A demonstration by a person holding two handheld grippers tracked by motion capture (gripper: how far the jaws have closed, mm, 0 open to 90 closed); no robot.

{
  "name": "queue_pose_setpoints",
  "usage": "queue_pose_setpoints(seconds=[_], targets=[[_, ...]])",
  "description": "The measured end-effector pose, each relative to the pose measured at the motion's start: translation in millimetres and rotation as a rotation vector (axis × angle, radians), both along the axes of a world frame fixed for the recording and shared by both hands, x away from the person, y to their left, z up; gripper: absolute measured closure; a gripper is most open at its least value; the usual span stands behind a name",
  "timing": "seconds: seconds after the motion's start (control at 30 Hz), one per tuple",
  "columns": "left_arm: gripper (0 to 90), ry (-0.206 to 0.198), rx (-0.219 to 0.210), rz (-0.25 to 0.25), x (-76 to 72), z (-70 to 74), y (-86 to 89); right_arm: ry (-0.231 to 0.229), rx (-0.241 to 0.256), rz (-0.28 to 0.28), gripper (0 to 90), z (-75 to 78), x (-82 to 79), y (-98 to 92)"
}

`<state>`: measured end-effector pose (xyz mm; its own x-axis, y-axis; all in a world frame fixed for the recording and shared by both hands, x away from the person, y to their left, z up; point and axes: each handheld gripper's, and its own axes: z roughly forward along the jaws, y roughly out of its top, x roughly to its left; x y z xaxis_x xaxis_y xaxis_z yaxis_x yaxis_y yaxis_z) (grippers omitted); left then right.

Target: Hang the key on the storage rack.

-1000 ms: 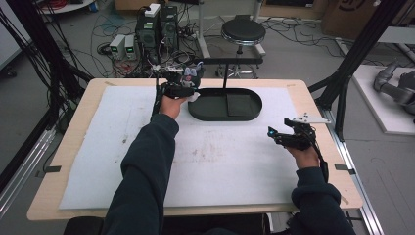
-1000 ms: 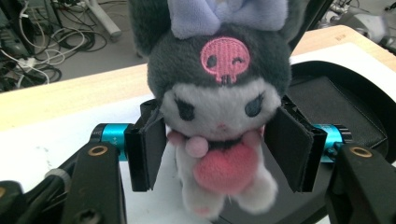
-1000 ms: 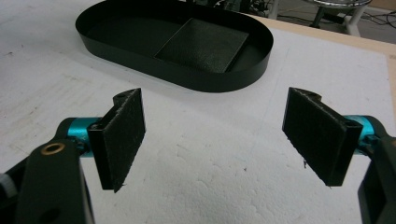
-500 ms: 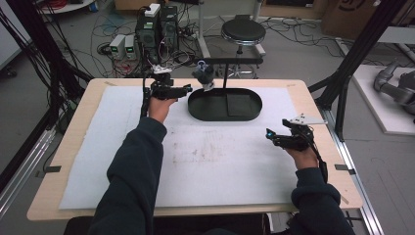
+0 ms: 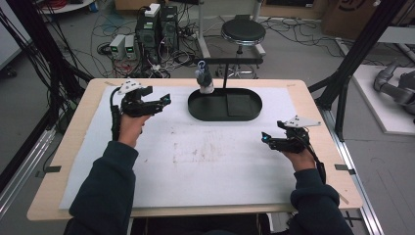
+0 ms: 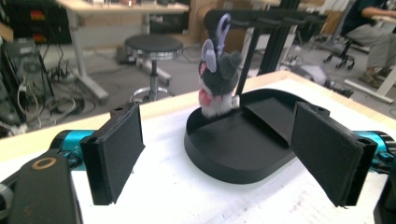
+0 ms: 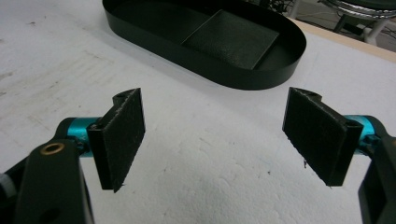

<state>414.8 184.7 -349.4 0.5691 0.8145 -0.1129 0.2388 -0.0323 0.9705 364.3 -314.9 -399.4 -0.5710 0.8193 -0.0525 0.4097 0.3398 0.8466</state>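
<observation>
We see the left forearm stretched well forward over the white mat [image 5: 205, 161], with the left gripper [image 5: 164, 100] near the table's far left, pointing right toward the black oval tray [image 5: 195, 110]. The right arm is drawn in close; the right gripper [image 5: 266, 138] sits near the right edge of the mat, pointing left, well apart from the tray.

No readable writing on the tray, the toy or the grippers from what we get here.

Left gripper view: jaws spread wide, nothing between the pads [image 6: 119, 149], nothing touching them. Right gripper view: same, jaws wide apart over bare mat, pads [image 7: 125, 135] clear and empty.

The small grey plush toy [image 6: 217, 84] stands upright at the tray's far left end, a purple clip loop [image 6: 223, 23] on top of it. It looks to rest just inside the rim against the black stand post [image 6: 246, 58], though we can't tell from this angle whether it is hanging from the stand bar [image 5: 230, 60] or sitting free. A flat black insert [image 7: 231, 39] lies in the tray's right half.
</observation>
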Motion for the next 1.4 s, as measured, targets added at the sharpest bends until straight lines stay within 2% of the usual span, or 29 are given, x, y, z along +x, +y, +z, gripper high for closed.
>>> queue_pose_setpoints(seconds=[0.1,0.27,0.4,0.7,0.97,1.13,1.4], targets=[[17.7,-0.05,0.008,-0.009,-15.0,-4.3,10.7,-0.003,-0.002,0.014,21.4,-0.2,-0.6,1.1],[17.4,-0.033,-0.011,-0.01,-31.2,-14.5,23.8,-0.003,-0.003,0.021,21.4,-0.8,-0.9,1.5],[17.4,-0.02,-0.006,0.034,-41.1,-23.9,31.6,-0.001,0.0,0.016,21.4,-1.3,0.0,0.6],[17.4,-0.011,0.019,0.085,-52.6,-38.5,42.4,0.001,-0.004,0.005,21.4,-1.4,-0.2,0.0],[17.4,-0.003,0.008,0.093,-60.9,-54.1,48.4,0.001,-0.012,-0.004,21.4,-1.4,-1.8,2.3],[17.4,-0.012,0.005,0.113,-63.3,-55.4,53.0,0.001,-0.019,-0.002,21.4,-2.3,0.9,4.9],[17.4,-0.004,0.014,0.123,-63.2,-57.0,54.5,0.016,-0.023,-0.003,21.5,-4.2,1.7,6.0]])
